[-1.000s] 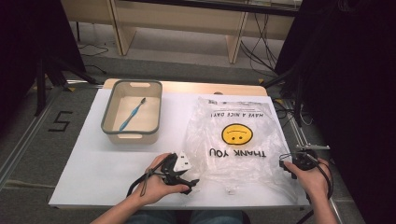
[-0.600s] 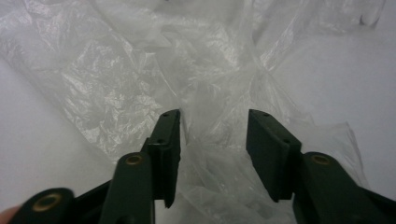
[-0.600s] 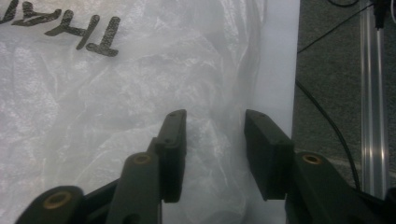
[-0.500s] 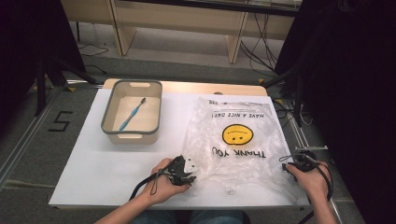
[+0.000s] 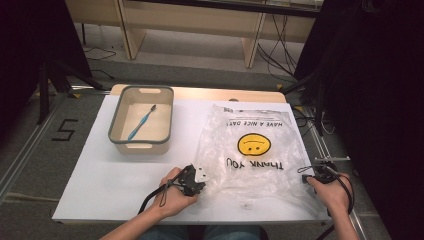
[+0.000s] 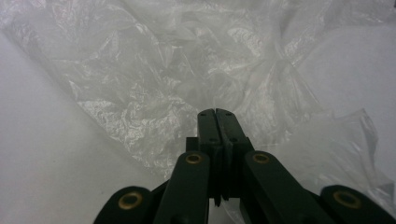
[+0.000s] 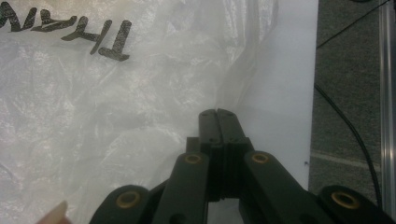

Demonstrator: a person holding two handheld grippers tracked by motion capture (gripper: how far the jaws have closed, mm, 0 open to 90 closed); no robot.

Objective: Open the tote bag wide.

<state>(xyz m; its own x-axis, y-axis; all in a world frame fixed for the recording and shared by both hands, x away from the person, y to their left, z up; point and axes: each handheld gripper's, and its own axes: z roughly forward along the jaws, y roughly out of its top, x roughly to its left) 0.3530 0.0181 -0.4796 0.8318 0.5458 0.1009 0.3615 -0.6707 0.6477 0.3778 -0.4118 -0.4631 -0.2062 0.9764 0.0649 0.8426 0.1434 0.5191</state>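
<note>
Both grippers' jaws have just closed on the crinkled, clear bag (image 5: 252, 150).

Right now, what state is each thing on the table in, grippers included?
Plastic bag: lying flat, crumpled, print upside down from the person's side.
Left gripper: jaws just closed, shut on the bag's near left edge.
Right gripper: jaws just closed, shut on the bag's near right edge.
Toothbrush: lying in the bin.
Bin: upright, open-topped.
</note>
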